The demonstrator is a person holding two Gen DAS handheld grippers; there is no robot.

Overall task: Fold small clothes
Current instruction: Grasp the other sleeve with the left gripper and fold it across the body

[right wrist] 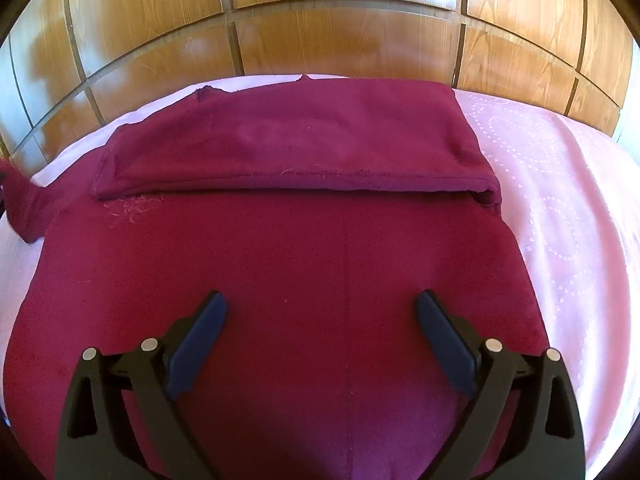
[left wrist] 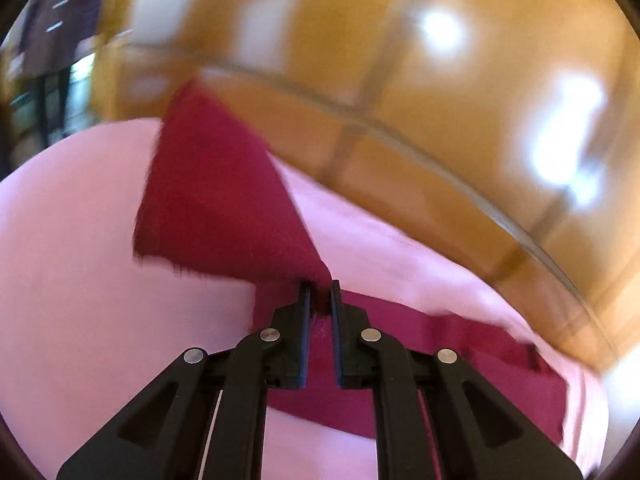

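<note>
Maroon garment lies spread on pink bedsheet, far part folded over toward the wooden headboard. Left gripper fingers nearly pressed together, pinching a corner of the garment, lifted off the sheet; view blurred. Right gripper fingers spread wide above the garment's near part, holding nothing.

Matt, slightly fuzzy maroon cloth garment, smooth pink sheet, glossy wood panelling
</note>
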